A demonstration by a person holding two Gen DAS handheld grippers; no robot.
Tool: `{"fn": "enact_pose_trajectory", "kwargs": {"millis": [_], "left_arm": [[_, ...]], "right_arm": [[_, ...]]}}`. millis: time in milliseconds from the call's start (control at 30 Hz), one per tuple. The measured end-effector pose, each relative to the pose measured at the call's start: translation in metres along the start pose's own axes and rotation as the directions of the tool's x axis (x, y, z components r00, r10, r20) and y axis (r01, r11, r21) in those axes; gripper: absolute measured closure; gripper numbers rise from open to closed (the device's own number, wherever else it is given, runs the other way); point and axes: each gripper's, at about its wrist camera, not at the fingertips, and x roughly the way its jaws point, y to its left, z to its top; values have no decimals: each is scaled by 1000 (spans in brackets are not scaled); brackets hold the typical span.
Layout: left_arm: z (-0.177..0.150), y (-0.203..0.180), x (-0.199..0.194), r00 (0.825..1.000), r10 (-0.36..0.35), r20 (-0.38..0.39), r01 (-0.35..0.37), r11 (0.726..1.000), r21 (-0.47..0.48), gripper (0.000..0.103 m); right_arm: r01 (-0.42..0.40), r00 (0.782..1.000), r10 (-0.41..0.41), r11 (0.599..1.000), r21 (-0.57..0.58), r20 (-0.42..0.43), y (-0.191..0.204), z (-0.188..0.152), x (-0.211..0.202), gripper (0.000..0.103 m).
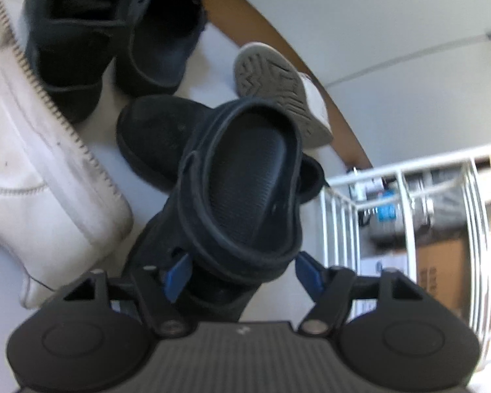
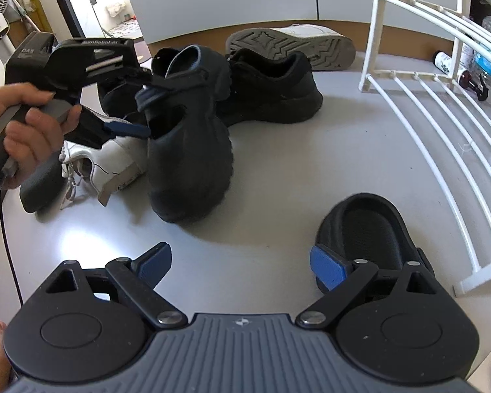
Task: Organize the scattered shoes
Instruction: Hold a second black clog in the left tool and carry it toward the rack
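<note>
A black clog [image 1: 245, 180] stands tipped up on its toe on the grey table [image 2: 311, 163], leaning against other shoes. My left gripper [image 1: 242, 273] is shut on its heel end, a blue pad on each side. From the right wrist view, a hand holds this left gripper [image 2: 137, 104] against the same clog [image 2: 190, 137]. My right gripper [image 2: 242, 265] hovers open over bare table with nothing between its fingers. A second black clog [image 2: 366, 229] lies just right of it, partly behind the right finger.
A white wire shoe rack [image 2: 442, 114] lies at the right. Black sneakers [image 1: 81, 32] [image 2: 268, 88], an upright white sneaker [image 1: 32, 163] [image 2: 114, 157] and another white sneaker on its side [image 1: 278, 91] [image 2: 288, 46] crowd the pile. Bottles lie behind the rack.
</note>
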Motion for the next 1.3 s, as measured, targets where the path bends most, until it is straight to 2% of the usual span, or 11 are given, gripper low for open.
{"fn": "enact_pose_trajectory", "kwargs": {"millis": [233, 533, 633, 667, 700, 833, 867, 933, 1100, 1200, 1300], "left_arm": [[1, 3, 12, 999, -21, 33, 24, 993, -113, 33], [-5, -4, 5, 999, -3, 34, 4, 1000, -23, 45], [-11, -7, 2, 1000, -1, 8, 0, 999, 33, 63], [-12, -7, 3, 1000, -3, -7, 3, 999, 45, 98], [-17, -9, 4, 999, 3, -34, -1, 997, 75, 103], [-26, -13, 1, 999, 0, -51, 6, 992, 126, 103], [-26, -13, -1, 999, -18, -48, 24, 992, 125, 102], [-22, -13, -5, 998, -49, -30, 52, 994, 98, 89], [-15, -11, -15, 992, -126, 9, 126, 992, 18, 42], [-16, -8, -17, 995, -88, 41, 89, 996, -23, 20], [-14, 2, -20, 995, -54, 81, 60, 996, -66, 20]], "right_arm": [[1, 1000, -1, 1000, -29, -13, 2, -2, 2, 8], [-5, 1000, 4, 999, -45, -11, 6, -1, 1, 8], [-5, 1000, 4, 999, -37, -14, 4, -3, 1, 8], [-5, 1000, 4, 999, -36, -15, 3, -3, 1, 8], [-4, 1000, 4, 999, -35, -16, 3, -4, 0, 8], [-3, 1000, 2, 999, -32, -22, 1, -5, 0, 8], [-2, 1000, 1, 999, -32, -22, 1, -5, 1, 8], [-1, 1000, 0, 999, -32, -23, 1, -5, 1, 8], [0, 1000, -1, 1000, -29, -25, 0, -5, 2, 8], [-1, 1000, 0, 999, -35, -28, 1, -6, 3, 8], [0, 1000, -1, 999, -41, -28, 1, -7, 2, 8]]}}
